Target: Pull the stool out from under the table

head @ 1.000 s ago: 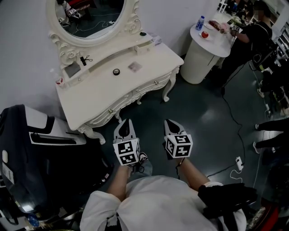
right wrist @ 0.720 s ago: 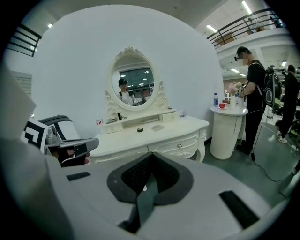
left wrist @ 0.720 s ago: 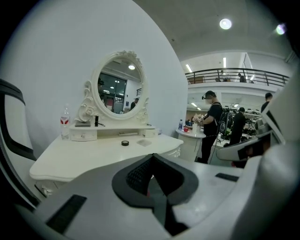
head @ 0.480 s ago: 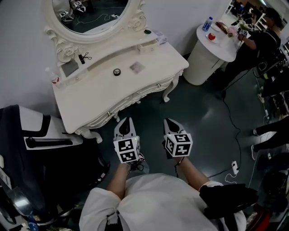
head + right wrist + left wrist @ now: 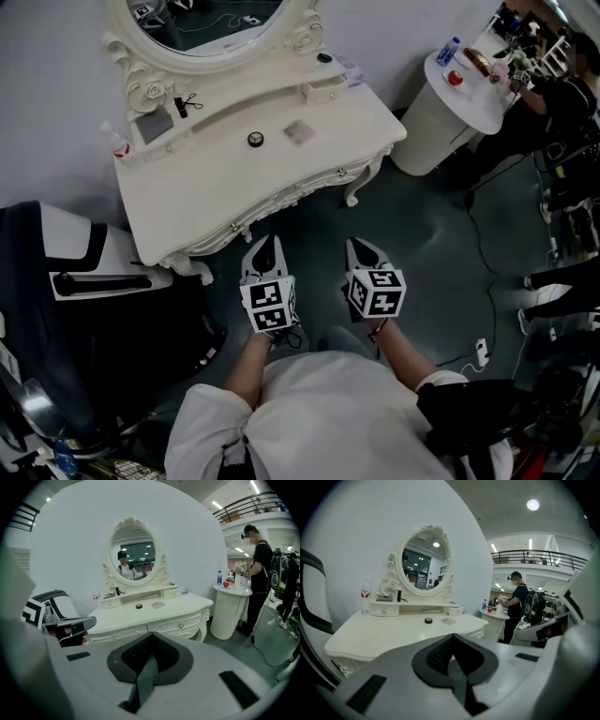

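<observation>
Before the table [image 5: 216,192], grippers [image 5: 265,247] [image 5: 362,249] closed; underside hidden

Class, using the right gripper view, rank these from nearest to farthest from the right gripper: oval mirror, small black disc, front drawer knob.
1. Drawer knob, on the dressing table front, lower right.
2. Small black disc, middle of the tabletop.
3. Oval mirror, upright at the back.

The mirror [image 5: 225,23] was cut off at the frame's top edge. I couldn't identify the small round thing [image 5: 255,139] on the table [image 5: 216,197].
</observation>
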The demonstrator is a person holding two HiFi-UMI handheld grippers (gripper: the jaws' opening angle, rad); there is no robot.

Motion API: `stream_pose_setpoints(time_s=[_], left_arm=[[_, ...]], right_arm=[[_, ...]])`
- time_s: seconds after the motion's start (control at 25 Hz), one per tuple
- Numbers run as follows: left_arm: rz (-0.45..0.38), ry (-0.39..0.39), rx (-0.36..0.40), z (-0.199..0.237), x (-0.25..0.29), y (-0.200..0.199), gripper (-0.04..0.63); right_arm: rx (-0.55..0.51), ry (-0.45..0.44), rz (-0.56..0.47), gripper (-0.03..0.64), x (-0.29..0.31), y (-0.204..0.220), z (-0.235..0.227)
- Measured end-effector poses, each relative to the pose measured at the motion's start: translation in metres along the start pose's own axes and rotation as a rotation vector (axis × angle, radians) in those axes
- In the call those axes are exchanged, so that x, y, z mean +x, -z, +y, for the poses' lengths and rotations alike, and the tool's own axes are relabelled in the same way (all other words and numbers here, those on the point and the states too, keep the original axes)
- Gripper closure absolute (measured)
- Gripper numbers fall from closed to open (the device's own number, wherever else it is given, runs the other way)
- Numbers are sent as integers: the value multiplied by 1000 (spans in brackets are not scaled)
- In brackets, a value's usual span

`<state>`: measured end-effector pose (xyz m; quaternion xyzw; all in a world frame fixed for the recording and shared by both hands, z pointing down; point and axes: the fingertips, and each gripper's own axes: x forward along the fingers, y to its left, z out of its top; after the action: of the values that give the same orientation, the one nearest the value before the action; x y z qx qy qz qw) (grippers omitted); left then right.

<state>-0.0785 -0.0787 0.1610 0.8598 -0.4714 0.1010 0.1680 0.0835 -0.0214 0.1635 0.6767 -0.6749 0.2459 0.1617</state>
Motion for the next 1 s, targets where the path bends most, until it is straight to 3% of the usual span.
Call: stream_pose_setpoints(time_s=[0.28, 0.64, 1.0], left_arm=[[-3, -60, -24, 18, -12, 1, 601], [25, -190, -62, 32, -16, 15, 601], [21, -299, -91, 6, 15, 2, 601]], right_arm=[[-58, -46, 7, 618, 7, -6, 18], [-78, -119, 43, 618, 31, -9, 7], [-126, -239, 90, 618, 67, -28, -24]])
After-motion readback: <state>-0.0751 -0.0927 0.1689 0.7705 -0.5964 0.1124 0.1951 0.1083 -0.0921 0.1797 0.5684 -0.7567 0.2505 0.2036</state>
